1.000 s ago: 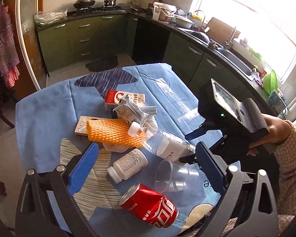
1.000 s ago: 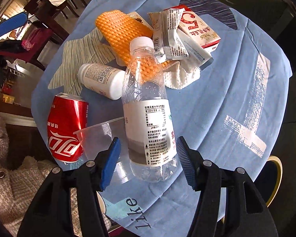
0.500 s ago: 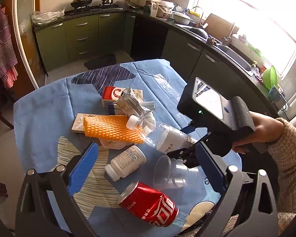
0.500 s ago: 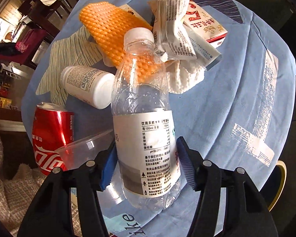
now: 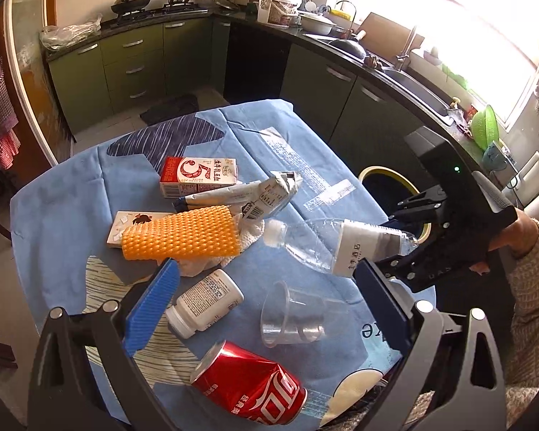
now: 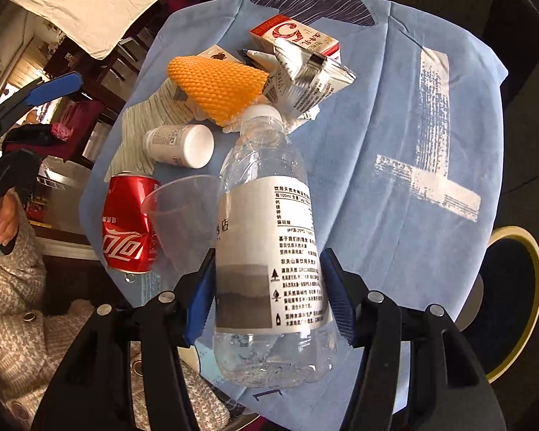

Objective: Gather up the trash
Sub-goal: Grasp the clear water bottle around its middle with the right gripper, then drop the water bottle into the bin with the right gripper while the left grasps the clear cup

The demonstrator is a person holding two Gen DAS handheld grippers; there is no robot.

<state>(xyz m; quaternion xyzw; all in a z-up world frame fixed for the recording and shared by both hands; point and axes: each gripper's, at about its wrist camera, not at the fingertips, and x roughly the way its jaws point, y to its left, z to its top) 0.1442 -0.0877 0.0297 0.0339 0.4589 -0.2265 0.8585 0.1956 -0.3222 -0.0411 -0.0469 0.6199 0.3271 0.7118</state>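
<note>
Already the right gripper (image 6: 267, 296) clamps the clear plastic water bottle (image 6: 266, 237) across its white label, lifted above the blue tablecloth (image 6: 395, 115) beside the yellow-rimmed bin (image 6: 535, 287). Empty and thin-walled, it looks light, crushable and slick; the label band seems the firmest hold. Its print is Chinese; "100ml" is legible. The left gripper (image 5: 266, 305) hangs wide open, empty.

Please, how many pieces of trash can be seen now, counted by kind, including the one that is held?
Plastic bottles: 2 (clear water bottle in the right gripper, white pill bottle)
Cans: 1 (red can)
Cups: 1 (clear cup)
Cartons and boxes: 2 (red milk carton, flat box)
Wrappers: 1 (silver wrapper)
Foam nets: 1 (orange net)
Tissues: 1 (white tissue)
Total: 9
</note>
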